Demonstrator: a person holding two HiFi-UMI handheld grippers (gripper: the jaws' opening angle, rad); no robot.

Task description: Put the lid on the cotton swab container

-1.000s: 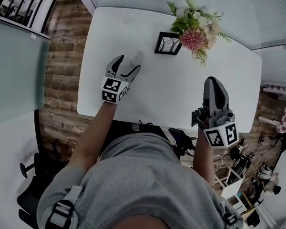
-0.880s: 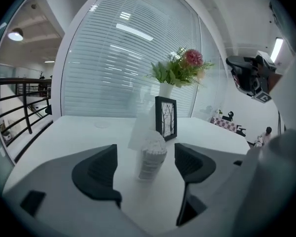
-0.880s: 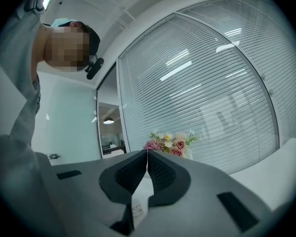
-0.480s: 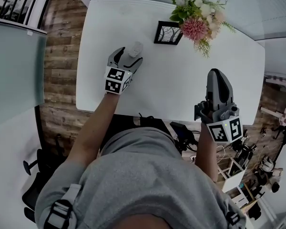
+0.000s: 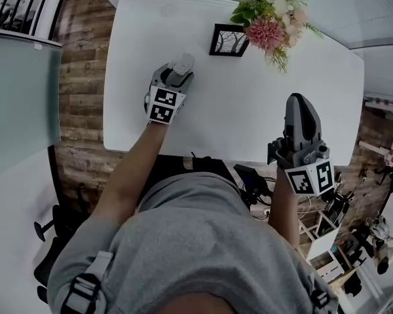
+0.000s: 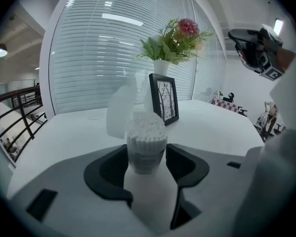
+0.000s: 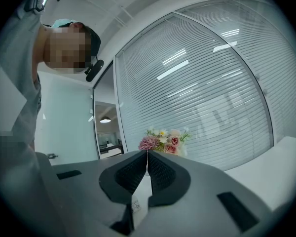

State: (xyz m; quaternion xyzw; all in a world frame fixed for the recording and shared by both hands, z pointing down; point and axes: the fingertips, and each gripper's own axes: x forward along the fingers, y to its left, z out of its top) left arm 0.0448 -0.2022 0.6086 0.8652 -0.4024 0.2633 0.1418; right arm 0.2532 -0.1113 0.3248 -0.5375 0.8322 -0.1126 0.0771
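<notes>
The cotton swab container (image 6: pixel 145 132), a small clear tub packed with white swabs, stands on the white table (image 5: pixel 249 110). It is between the jaws of my left gripper (image 6: pixel 147 157). Those jaws have just been closing, and the pads now touch its sides. A translucent lid (image 6: pixel 119 111) stands up just behind and left of the tub; I cannot tell whether it is attached. From the head view, the left gripper (image 5: pixel 174 76) reaches the container (image 5: pixel 184 63) at the table's left. My right gripper (image 5: pixel 299 104) hovers at the near right edge, shut and empty (image 7: pixel 147 159).
A black picture frame (image 5: pixel 228 40) stands behind the container, close to it (image 6: pixel 164 98). A vase of flowers (image 5: pixel 265 12) sits at the far side of the table. The table's near edge runs just below both grippers. Wooden floor lies to the left.
The left gripper moved forward and down onto the container, and its jaws closed in around it. The right gripper stayed where it was.
</notes>
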